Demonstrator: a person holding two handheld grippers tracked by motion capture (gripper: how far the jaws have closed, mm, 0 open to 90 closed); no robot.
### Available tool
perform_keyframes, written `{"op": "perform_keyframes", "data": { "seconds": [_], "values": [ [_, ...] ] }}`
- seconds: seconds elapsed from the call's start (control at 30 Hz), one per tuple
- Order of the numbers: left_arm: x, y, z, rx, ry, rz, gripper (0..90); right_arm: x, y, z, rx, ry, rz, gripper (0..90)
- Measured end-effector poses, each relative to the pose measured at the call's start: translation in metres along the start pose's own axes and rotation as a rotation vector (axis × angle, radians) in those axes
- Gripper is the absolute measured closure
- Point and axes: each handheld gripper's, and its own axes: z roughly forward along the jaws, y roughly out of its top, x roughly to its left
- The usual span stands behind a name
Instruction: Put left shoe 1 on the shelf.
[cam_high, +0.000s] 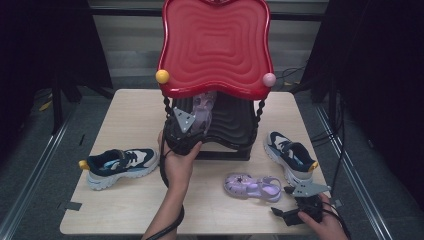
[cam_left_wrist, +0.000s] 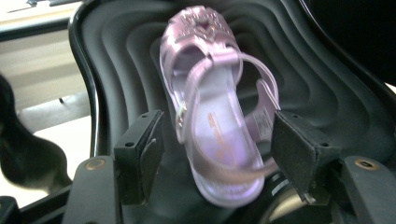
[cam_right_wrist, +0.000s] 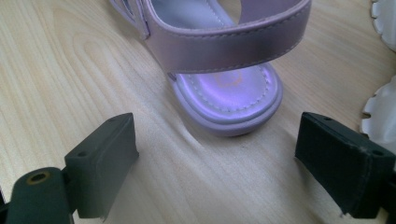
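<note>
Left gripper (cam_left_wrist: 212, 154) at the black lower shelf (cam_left_wrist: 327, 84) of a red-topped rack (cam_high: 215, 45), jaws spread wide w/ a lilac sandal (cam_left_wrist: 210, 107) between the pads but apart from both — no grip. The sandal sits straight ahead of this gripper, heel end nearest, toe end pointing away into the shelf; its long axis runs roughly along the gripper's own line, leaning a bit to one side. It appears to rest on the ribbed shelf surface, though the underside contact can't be made out.

Right gripper (cam_right_wrist: 217, 163) held low over the table (cam_high: 130, 115), jaws also wide, nothing between them. The second lilac sandal (cam_right_wrist: 224, 79) lies just ahead, rounded heel end toward the jaws, back strap crossing above it, long axis running away from the gripper. The right hand (cam_high: 325, 220) is plainly the nearer one to this shoe; closing in on that heel looks like the likely coming move.

Both sandals: glossy pale-purple plastic, open straps, stitched insole edge. Beyond, L & R, two navy-white sneakers (cam_high: 120, 165) on the tabletop.
</note>
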Motion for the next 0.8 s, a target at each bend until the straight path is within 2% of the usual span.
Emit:
{"op": "perform_keyframes", "data": {
  "seconds": [0.03, 0.13, 0.3, 0.4, 0.8],
  "values": [
    [-0.001, -0.002, -0.004, 0.004, -0.004, 0.014, 34.8, 0.0, 0.0, 0.0, 0.0, 0.0, 0.0, 11.8],
    [-0.001, -0.003, -0.008, 0.01, -0.019, 0.012, 34.5, 0.0, 0.0, 0.0, 0.0, 0.0, 0.0, 11.8],
    [-0.001, -0.008, -0.016, 0.058, -0.056, 0.041, 31.8, 0.0, 0.0, 0.0, 0.0, 0.001, 0.0, 11.8],
    [-0.001, -0.012, -0.02, 0.073, -0.07, 0.044, 31.0, 0.0, 0.0, 0.0, 0.0, 0.0, 0.002, 11.8],
    [0.003, -0.035, -0.026, 0.141, -0.121, 0.025, 29.4, 0.0, 0.0, 0.0, -0.002, 0.001, -0.003, 11.8]
  ]
}}
